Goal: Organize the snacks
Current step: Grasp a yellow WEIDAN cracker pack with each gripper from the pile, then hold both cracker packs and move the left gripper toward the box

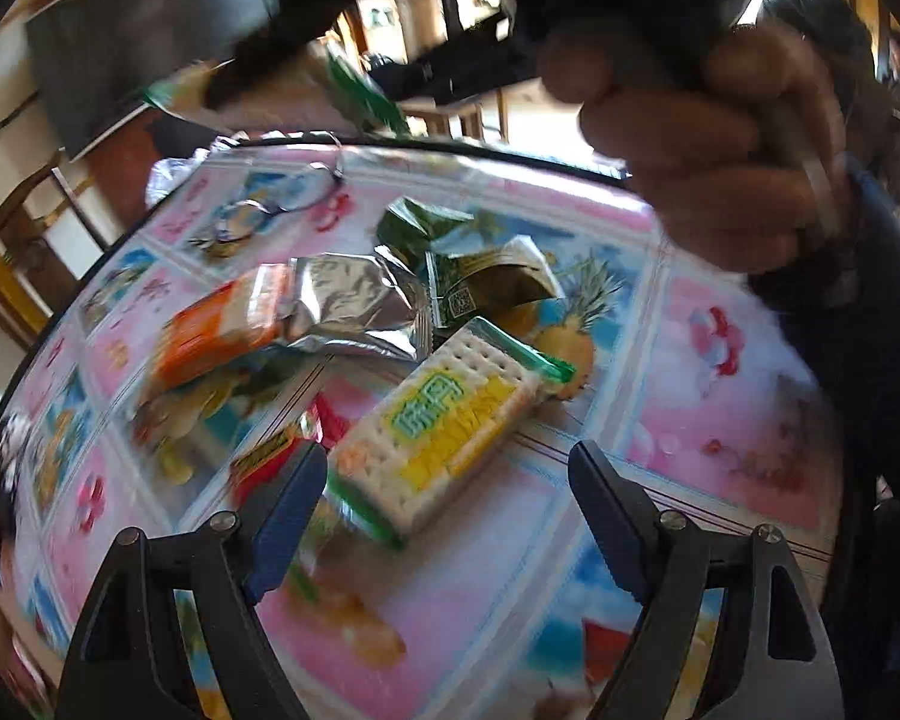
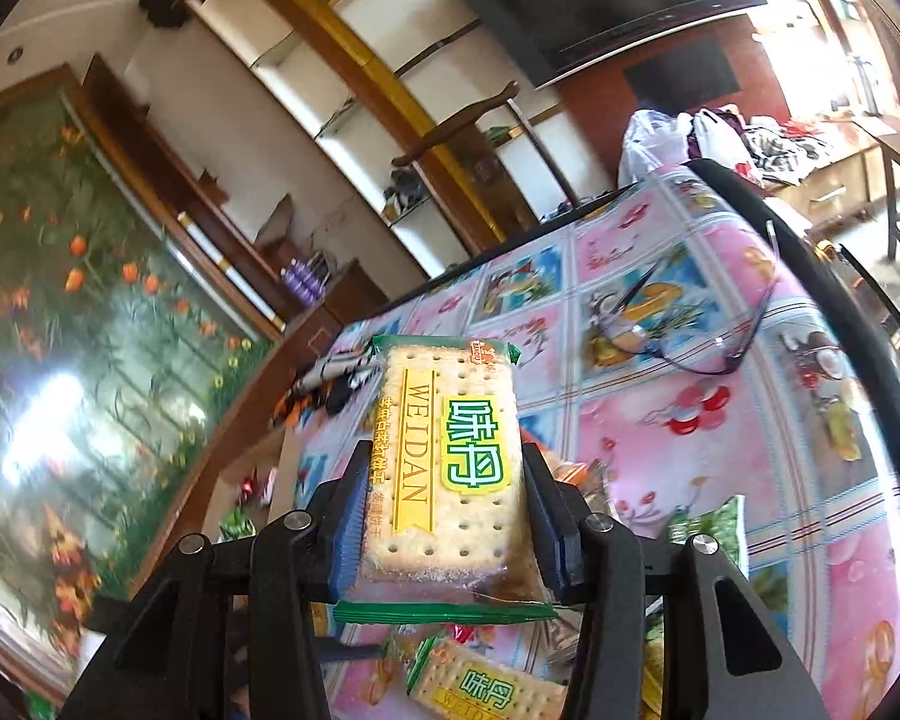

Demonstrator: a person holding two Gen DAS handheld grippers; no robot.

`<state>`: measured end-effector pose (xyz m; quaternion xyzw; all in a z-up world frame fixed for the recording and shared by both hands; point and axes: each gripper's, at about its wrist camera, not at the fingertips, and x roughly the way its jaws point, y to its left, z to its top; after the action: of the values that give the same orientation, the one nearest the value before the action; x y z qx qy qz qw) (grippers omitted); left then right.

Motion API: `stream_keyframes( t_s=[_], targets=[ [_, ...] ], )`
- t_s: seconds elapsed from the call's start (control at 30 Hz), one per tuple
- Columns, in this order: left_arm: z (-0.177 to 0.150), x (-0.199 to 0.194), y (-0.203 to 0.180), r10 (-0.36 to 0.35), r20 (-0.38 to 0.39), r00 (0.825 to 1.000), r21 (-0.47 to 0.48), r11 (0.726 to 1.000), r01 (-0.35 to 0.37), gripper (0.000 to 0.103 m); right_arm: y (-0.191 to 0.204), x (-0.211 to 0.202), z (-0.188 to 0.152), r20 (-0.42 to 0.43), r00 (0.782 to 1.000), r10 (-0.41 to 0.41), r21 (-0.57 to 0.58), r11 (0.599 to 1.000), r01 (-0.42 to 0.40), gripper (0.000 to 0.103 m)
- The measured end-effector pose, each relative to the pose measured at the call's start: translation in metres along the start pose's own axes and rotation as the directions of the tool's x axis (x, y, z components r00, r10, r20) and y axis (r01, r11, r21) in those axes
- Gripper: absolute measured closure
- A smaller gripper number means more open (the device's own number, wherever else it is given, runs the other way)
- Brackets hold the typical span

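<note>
Snack packets (image 1: 450, 426) on floral tablecloth (image 1: 720, 396)

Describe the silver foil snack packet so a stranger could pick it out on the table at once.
Start at the round table with the pink and blue fruit-print cloth. Near its middle lies a cluster of snacks; the silver foil packet sits between an orange packet and a dark green packet. It alone is plain, crinkled, shiny silver.

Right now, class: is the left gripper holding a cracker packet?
No: the left gripper is open above a cracker packet lying on the table.
</note>
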<state>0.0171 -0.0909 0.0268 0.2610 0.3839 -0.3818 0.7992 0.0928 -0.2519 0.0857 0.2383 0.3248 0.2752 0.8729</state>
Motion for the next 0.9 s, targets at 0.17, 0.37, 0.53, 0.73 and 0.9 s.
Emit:
stream_keyframes(
  t_s=[0.17,0.37,0.53,0.73,0.9],
  targets=[
    [0.018,0.029,0.014,-0.047,-0.059,0.997,0.002,0.999,0.047,0.041,-0.011,-0.003,0.006,0.016,1.000,0.011,0.063,0.998,-0.012,0.053],
    [0.021,0.039,0.010,-0.099,-0.099,0.990,-0.002,0.995,0.100,0.047,-0.014,-0.002,0.006,0.014,1.000,0.014,0.089,0.996,-0.015,0.053],
    [0.008,0.028,-0.003,-0.024,-0.087,0.996,-0.119,0.993,0.014,0.057,-0.009,-0.002,0.005,0.018,1.000,0.006,0.073,0.997,-0.007,0.053],
    [-0.028,-0.002,0.002,-0.018,0.006,1.000,-0.326,0.945,0.019,0.058,-0.003,0.004,0.001,0.004,1.000,-0.014,0.041,0.999,0.014,0.053],
    [-0.054,-0.040,0.039,0.032,0.111,0.993,-0.446,0.895,0.021,0.058,0.007,0.015,-0.006,-0.021,0.999,-0.040,-0.012,0.999,0.039,0.053]
  ],
)
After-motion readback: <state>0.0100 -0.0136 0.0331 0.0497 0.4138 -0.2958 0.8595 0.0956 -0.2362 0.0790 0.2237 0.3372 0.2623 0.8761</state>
